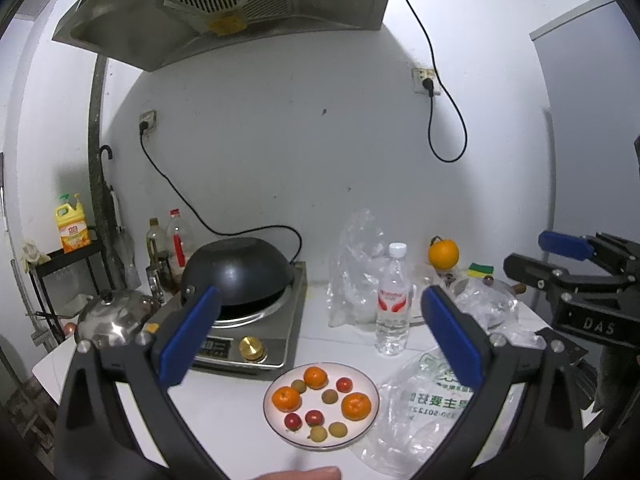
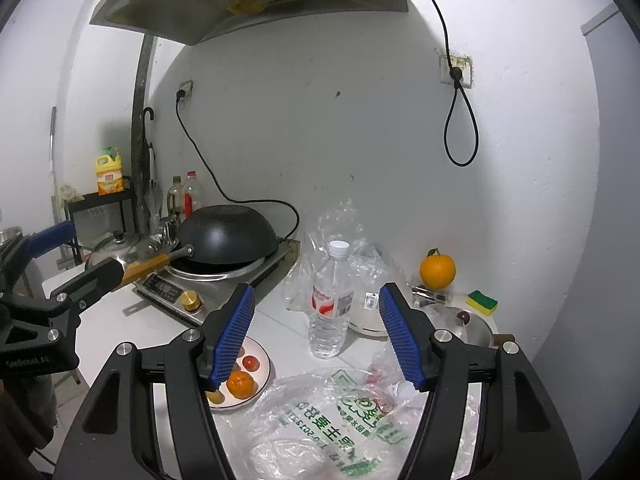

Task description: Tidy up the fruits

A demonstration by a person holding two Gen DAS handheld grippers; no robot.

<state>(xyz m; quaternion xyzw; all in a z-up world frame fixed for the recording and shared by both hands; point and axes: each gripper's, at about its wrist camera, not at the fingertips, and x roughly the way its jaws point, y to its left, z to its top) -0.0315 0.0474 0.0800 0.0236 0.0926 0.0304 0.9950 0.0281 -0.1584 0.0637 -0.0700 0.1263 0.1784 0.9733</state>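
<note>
White counter runs along the wall under a range hood, and I work from its near edge outward. Closest to me, toward the near edge, sits the plate [image 1: 276, 424] with three mandarins [image 1: 286, 399], small red fruits [image 1: 314, 417] and small yellow-green ones [image 1: 337, 429] spread in a loose ring. My left claw [image 1: 320, 338] hangs above it, jaws wide, nothing between them. Just to the right of the plate lies the printed plastic bag [image 2: 320, 428], crumpled flat; my right claw [image 2: 316, 334] hovers over it, parted and empty too.

Further back stand a water bottle [image 2: 330, 304] and, near the far right corner, a lone orange [image 2: 437, 271]; an upturned wok [image 1: 236, 268] sits on the cooktop at the far left.

I judge the sorting nearly finished, with both claws clear of the fruit. Next I would either fetch that stray orange, which needs a wide bite and a reach past the bottle, or stop.
</note>
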